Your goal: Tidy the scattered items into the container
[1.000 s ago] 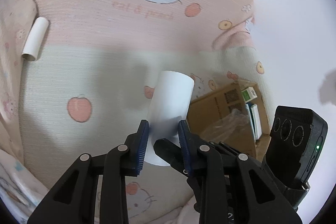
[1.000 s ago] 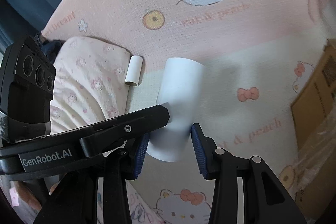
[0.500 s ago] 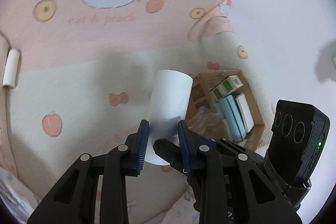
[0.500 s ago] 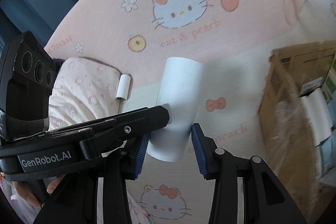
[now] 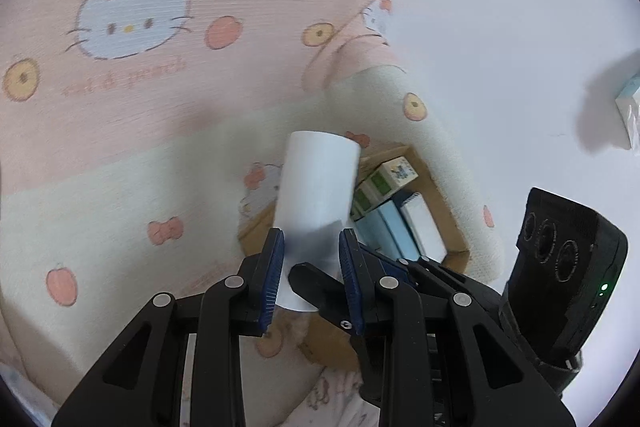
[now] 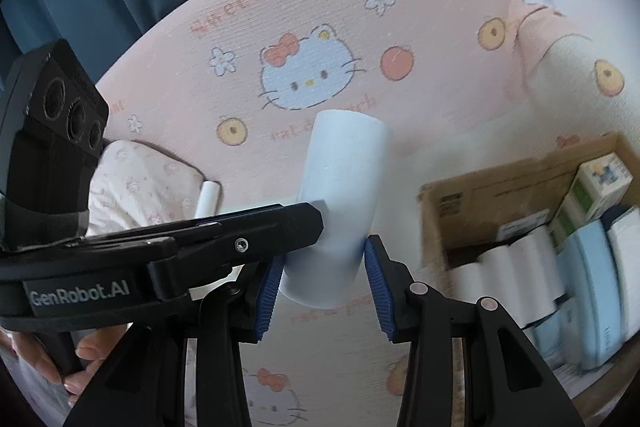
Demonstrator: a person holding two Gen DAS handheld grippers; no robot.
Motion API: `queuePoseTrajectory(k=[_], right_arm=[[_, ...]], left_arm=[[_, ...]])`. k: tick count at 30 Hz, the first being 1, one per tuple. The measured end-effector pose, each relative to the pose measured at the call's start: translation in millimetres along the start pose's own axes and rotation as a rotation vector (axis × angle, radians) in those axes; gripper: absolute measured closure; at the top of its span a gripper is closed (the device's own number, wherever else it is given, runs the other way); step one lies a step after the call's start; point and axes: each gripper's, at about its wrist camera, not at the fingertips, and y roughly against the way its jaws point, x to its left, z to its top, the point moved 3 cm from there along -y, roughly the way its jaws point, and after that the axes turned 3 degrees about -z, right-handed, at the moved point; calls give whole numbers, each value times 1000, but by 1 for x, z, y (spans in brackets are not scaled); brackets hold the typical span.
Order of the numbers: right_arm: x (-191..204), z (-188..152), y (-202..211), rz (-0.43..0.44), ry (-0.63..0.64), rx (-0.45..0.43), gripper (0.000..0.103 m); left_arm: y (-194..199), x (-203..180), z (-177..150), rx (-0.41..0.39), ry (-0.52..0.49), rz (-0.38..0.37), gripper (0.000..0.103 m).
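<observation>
We carry the white roll [image 6: 340, 203], clenched by both the left tool [image 5: 311, 267] and the right tool [image 6: 324, 283], nearer the cardboard box [image 6: 480, 187], now at 3 o'clock; dropping it in comes next.

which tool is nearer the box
Right, slightly. The box sits just right of the right tool; the left tool reaches in from the opposite side. Both grip the roll.

Paper roll [image 6: 340, 203] at picture centre above the bedspread [image 6: 320, 7], cardboard box [image 6: 500, 187] at four o'clock of it holding rolls and cartons, small tube [image 6: 209, 201] at nine o'clock, touching the pillow [image 6: 140, 183] further left
</observation>
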Motion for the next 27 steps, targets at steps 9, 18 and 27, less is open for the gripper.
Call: queuePoseTrajectory(k=[9, 18, 27], right_arm=[[-20, 17, 4, 9, 18, -22, 73], [-33, 4, 3, 3, -45, 24, 72], [28, -6, -40, -25, 61, 100, 69]], left_arm=[[-35, -44, 17, 42, -38, -71, 79], [-13, 19, 12, -1, 73, 24, 80], [-6, 125, -19, 43, 206, 180, 80]])
